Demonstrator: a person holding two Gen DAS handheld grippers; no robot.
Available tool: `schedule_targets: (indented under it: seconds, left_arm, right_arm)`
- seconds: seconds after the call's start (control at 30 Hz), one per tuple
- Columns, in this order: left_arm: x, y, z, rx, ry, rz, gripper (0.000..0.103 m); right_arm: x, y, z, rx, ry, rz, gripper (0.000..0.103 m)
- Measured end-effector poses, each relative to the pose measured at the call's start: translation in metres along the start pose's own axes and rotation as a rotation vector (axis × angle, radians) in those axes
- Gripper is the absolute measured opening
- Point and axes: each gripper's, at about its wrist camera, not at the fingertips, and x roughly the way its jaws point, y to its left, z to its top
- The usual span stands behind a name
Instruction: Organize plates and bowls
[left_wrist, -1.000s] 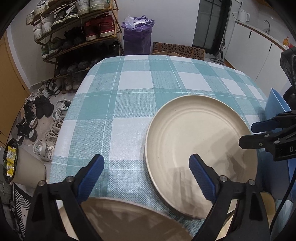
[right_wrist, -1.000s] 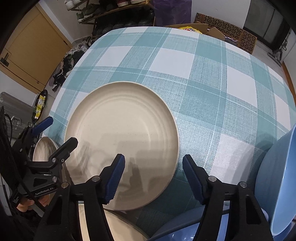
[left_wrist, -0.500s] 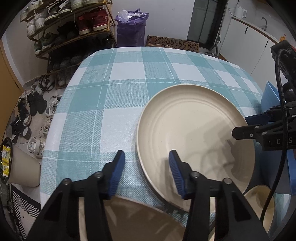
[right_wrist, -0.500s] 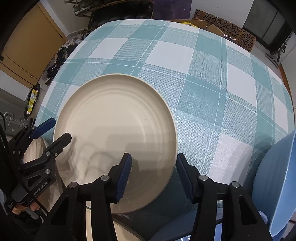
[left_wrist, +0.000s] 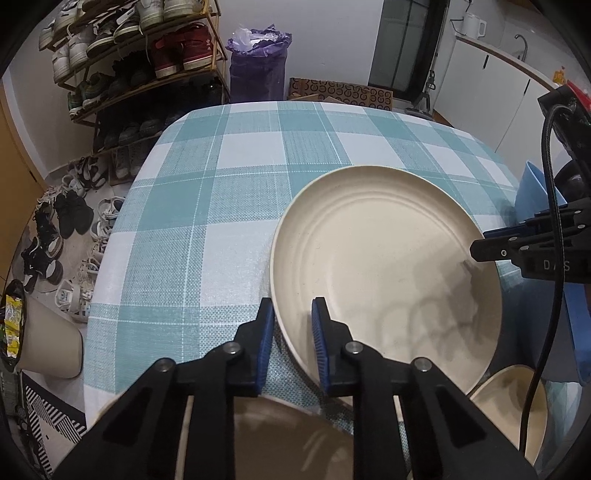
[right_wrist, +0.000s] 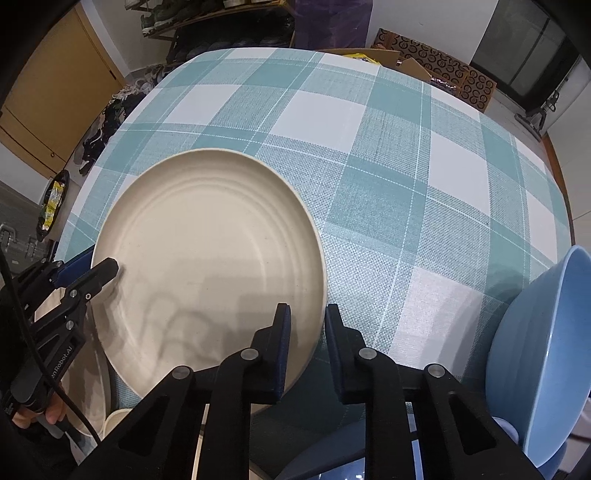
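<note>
Gripping opposite edges of the large round cream plate (left_wrist: 384, 258), the left gripper (left_wrist: 292, 325) on its near-left rim, the right gripper (right_wrist: 307, 325) on its near-right rim, both having just closed onto it. Lying flat on the teal-and-white checked tablecloth (right_wrist: 388, 155), between a second cream plate (left_wrist: 280, 439) nearest and a pale blue bowl (right_wrist: 546, 354) at right. Beyond, open cloth to the far table edge.

Large cream plate (left_wrist: 384, 266), round, faint concentric rings, empty, lying face up; its opposite rim edges sit between each pair of jaws. Blue bowl (right_wrist: 546, 354) tilted on edge, just right of right jaws. Small cream bowl (left_wrist: 513, 402) right of left jaws.
</note>
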Motion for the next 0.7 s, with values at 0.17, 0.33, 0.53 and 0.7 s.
schedule_targets:
  seconds: [0.17, 0.33, 0.53, 0.7]
  left_arm:
    - [-0.004, -0.002, 0.002, -0.005, -0.018, -0.006, 0.018]
    - [-0.011, -0.003, 0.003, -0.008, -0.042, -0.009, 0.018]
    - [-0.026, -0.003, 0.003, -0.017, -0.081, -0.008, 0.018]
    - [-0.039, -0.005, 0.003, -0.018, -0.108, -0.001, 0.018]
  right_arm:
    - [-0.008, -0.003, -0.002, 0.003, -0.022, -0.007, 0.017]
    - [-0.019, -0.003, -0.003, 0.005, -0.053, -0.015, 0.017]
    - [-0.034, -0.002, -0.006, 0.005, -0.094, -0.017, 0.017]
    - [-0.048, -0.001, -0.009, 0.005, -0.128, -0.011, 0.017]
